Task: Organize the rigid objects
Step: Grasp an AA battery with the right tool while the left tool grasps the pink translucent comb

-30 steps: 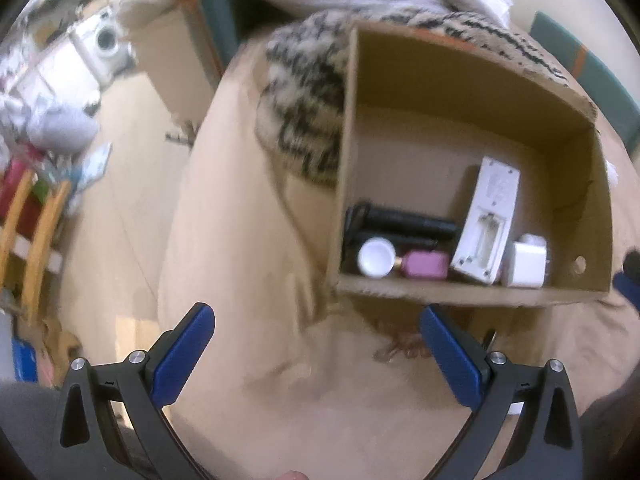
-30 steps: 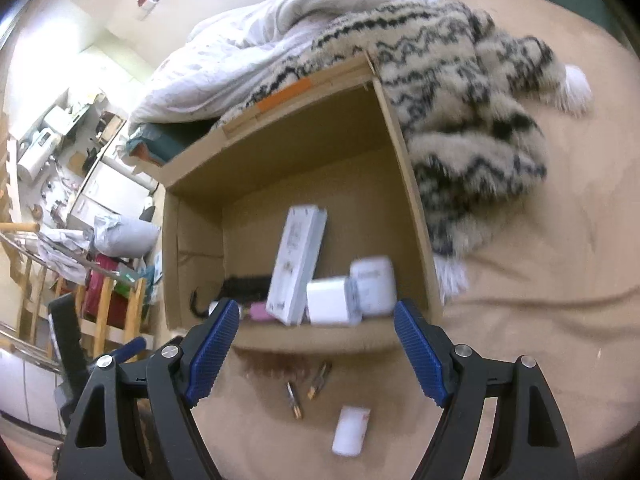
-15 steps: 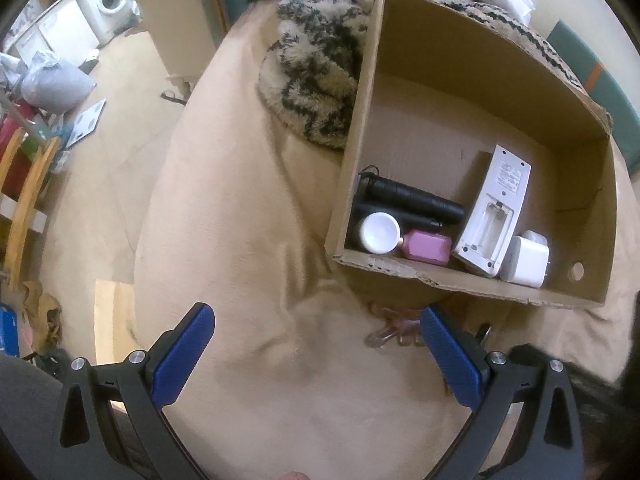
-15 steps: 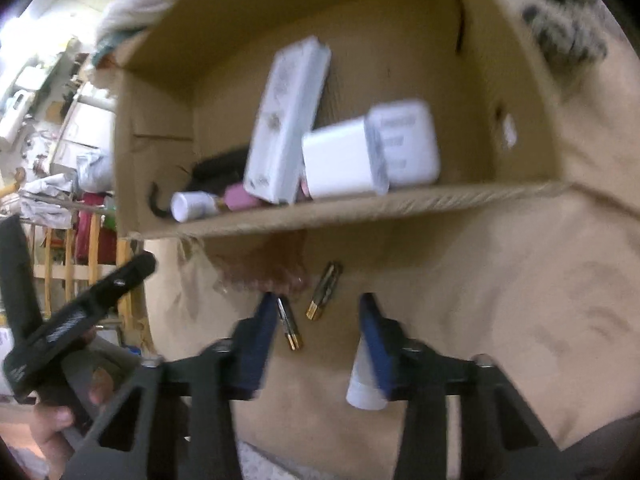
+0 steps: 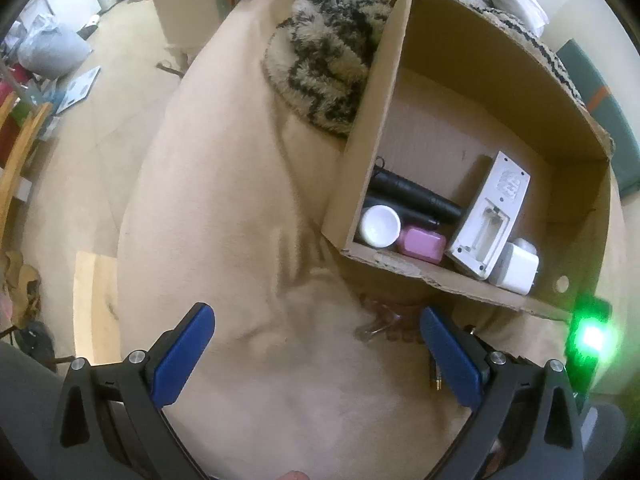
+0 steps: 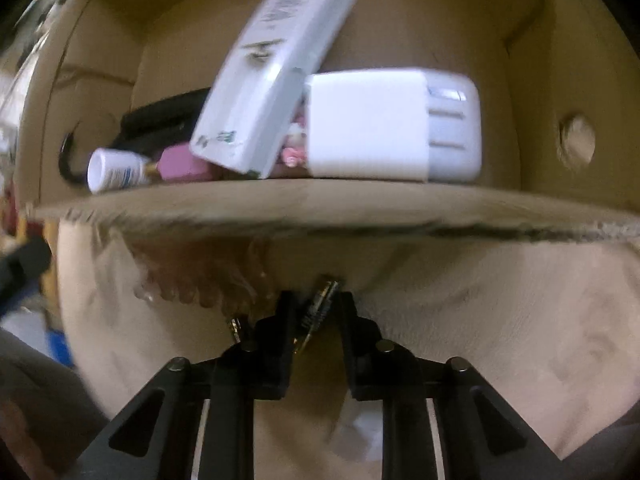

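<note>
Right claw (image 6: 314,308) had clenched a slim dark battery (image 6: 318,306), gold-tipped, at lower centre on the tan bed cover (image 6: 500,320), just below the cardboard box (image 6: 320,204). Only the left view showed the left claw (image 5: 316,344) released and empty, the white remote (image 5: 486,220) and the patterned blanket (image 5: 332,64). Half a second earlier the right claw's fingers had been spread apart.

Right wrist view smeared by motion. Battery (image 6: 320,304) between the right gripper (image 6: 316,308) fingers, lower end hidden behind them. Second battery (image 6: 234,326) mostly covered by the left finger. White charger (image 6: 368,132) blurred. Pink item (image 6: 180,166) under the remote (image 6: 264,76), possibly an eraser.
</note>
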### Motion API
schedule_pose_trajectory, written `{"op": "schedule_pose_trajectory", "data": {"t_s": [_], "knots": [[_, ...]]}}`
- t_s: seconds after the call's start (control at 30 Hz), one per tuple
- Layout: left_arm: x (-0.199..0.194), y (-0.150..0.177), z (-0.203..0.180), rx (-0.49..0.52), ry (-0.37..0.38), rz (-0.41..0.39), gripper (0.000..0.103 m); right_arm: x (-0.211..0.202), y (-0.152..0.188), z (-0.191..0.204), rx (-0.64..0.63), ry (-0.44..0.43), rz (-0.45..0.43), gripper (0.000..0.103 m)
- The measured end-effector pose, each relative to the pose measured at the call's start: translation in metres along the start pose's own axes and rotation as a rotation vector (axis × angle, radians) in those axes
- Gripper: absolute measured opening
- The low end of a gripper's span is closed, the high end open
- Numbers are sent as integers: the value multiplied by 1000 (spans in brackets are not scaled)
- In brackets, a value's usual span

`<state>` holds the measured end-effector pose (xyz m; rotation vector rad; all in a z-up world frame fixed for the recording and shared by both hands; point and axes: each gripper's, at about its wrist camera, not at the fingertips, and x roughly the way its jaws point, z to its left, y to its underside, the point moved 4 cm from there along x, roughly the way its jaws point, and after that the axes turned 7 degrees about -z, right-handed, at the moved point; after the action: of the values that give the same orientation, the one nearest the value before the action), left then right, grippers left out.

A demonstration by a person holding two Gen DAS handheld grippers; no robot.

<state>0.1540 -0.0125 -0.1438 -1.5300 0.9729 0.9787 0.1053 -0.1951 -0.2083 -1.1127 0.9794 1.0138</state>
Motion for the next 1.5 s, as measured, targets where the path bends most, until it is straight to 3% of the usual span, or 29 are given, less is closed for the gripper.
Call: {"op": "schedule_pose_trajectory", "data": {"t_s": [0.27,0.4,0.6,0.77,0.9,0.97,1.17,1.4,1.5], "knots": [[-5,1,4,-27,37,-15,102,-42,2,-13,42,-140,-30,11],[-5,4,-1,-3,26,-30,102,-87,10,-16,-11,-208,-110,11],[13,18,-35,80,37,31,102,-122,9,-33,-36,-256,-226,11],[46,21,-64,100,1,81,102,-117,-2,-39,29,-289,-266,11],[69,22,-81,147,-73,105,103,-114,-6,-43,50,-309,-261,11],[77,23,-88,158,-72,108,103,-113,-7,-45,65,-319,-252,11],[94,30,-105,211,-166,101,103,-101,-10,-54,123,-287,-223,11],[97,24,-107,167,-188,96,103,-94,-12,-58,141,-264,-204,11],[96,19,-105,164,-163,98,97,-93,-12,-60,145,-260,-201,11]]}}
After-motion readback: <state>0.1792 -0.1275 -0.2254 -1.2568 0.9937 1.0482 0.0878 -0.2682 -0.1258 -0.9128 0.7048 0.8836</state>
